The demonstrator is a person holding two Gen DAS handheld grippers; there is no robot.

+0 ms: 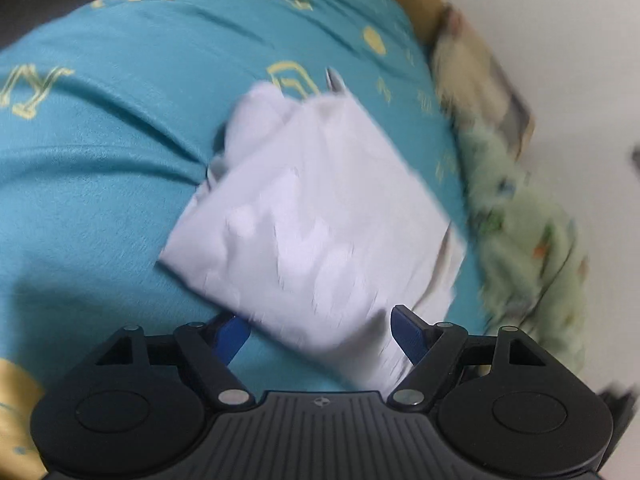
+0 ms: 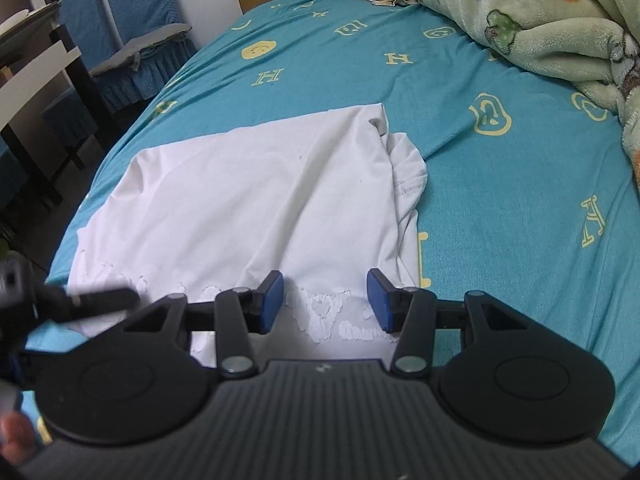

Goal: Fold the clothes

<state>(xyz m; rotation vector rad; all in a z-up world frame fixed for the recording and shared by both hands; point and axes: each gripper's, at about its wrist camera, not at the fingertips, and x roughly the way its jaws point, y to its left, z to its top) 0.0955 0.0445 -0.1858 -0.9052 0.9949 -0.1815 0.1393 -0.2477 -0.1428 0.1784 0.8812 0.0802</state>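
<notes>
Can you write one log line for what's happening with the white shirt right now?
white shirt folded on teal bedsheet | left gripper open | right gripper open

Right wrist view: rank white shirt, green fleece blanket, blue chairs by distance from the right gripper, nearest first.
1. white shirt: directly ahead, its near hem lying between the open fingers of the right gripper.
2. green fleece blanket: far right, bunched on the teal bedsheet.
3. blue chairs: upper left, off the bed beyond its far edge.

Blanket's near fold versus chairs is fairly close; fisheye distorts.

White shirt [image 2: 256, 204], folded into a rectangle, flat on bed; sleeve bunched at one edge
</notes>
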